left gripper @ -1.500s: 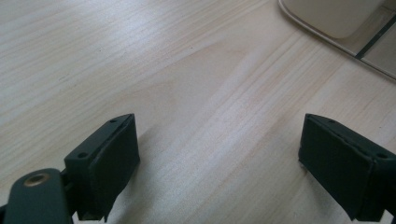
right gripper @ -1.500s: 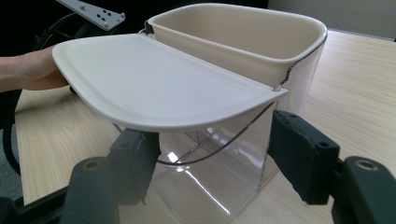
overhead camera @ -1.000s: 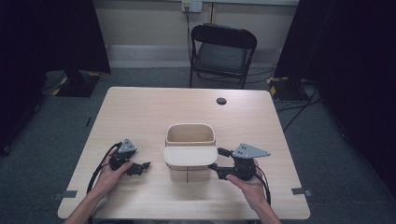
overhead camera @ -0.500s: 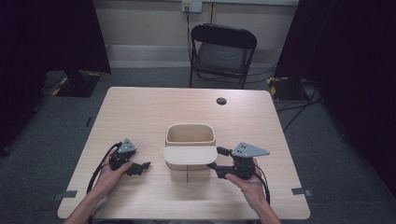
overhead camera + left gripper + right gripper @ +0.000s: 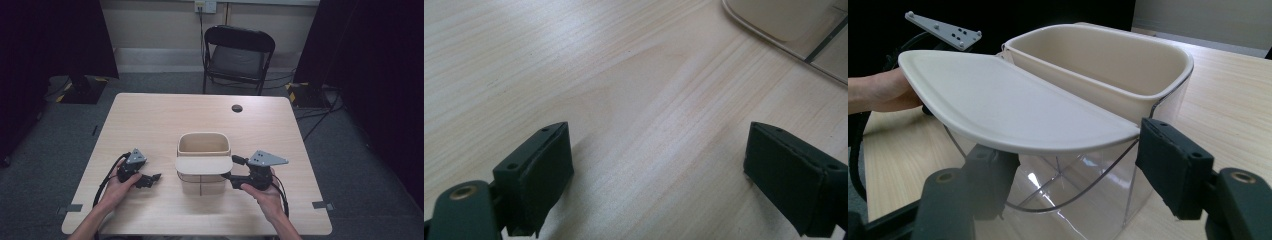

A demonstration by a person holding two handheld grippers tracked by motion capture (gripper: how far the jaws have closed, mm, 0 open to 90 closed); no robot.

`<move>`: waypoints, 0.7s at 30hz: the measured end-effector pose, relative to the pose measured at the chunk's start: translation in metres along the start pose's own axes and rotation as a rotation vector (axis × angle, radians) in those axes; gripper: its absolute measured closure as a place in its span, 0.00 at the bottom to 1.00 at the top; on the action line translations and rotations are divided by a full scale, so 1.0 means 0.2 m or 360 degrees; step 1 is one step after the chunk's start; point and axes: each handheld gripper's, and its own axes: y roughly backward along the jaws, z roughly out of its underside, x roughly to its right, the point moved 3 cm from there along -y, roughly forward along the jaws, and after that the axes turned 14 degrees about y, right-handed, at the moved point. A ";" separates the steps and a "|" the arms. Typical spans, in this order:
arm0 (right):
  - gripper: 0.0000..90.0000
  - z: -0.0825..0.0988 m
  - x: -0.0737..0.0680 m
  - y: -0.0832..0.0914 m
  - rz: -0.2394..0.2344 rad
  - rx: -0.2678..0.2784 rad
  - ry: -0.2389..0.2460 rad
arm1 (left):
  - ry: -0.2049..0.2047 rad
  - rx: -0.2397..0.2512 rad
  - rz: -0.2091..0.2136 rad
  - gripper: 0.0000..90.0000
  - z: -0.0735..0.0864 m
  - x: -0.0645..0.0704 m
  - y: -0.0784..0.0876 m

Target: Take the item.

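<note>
right gripper (image 5: 231,169) sits at the container's (image 5: 203,162) right side, jaws part-spread, one either side of the near right corner below the lid's (image 5: 203,165) rim. in right gripper view the right-hand pad (image 5: 1168,165) is up against the clear wall at the corner; the left-hand one sits under the lid edge, contact unclear. can't tell if it's a real clamp or just bracketing, so grip state undecided. vs the earlier frames: no change, same spread, same spot, hand (image 5: 265,192) not shifted.

left gripper (image 5: 150,179) rests low on the table (image 5: 150,120), left of the container and apart from it. jaws wide, released, bare wood between them in left gripper view, w/ the lid corner (image 5: 784,17) at top right, well off the pads. vs earlier: same place, same opening.

container: clear-walled bin w/ cream inner tub, standing upright at table centre, slightly toward the person's edge. cream lid covers the near half, lying roughly flat; far half open. posn + lid angle unchanged from 1 s and 0.5 s back.

rest: small black disc (image 5: 237,108) on the far part of the table, folding chair (image 5: 239,55) beyond the far edge. both as before.
</note>
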 end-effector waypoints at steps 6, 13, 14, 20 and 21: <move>0.37 0.00 0.00 0.00 0.0003 -0.0003 -0.0001 | -0.0001 0.0000 0.0000 0.13 0.00 0.00 0.00; 0.38 -0.01 0.01 -0.01 0.0009 -0.0004 0.0002 | 0.0000 -0.0001 0.0000 0.13 0.00 0.00 0.00; 0.38 -0.01 0.01 -0.01 0.0009 -0.0005 0.0003 | 0.0000 0.0000 0.0000 0.13 0.00 0.00 0.00; 0.39 -0.02 0.02 -0.01 0.0023 0.0004 0.0009 | -0.0003 0.0002 0.0000 0.13 0.00 0.00 0.00; 0.39 -0.02 0.02 -0.01 0.0025 0.0006 0.0010 | -0.0002 0.0003 0.0000 0.13 0.00 0.00 0.00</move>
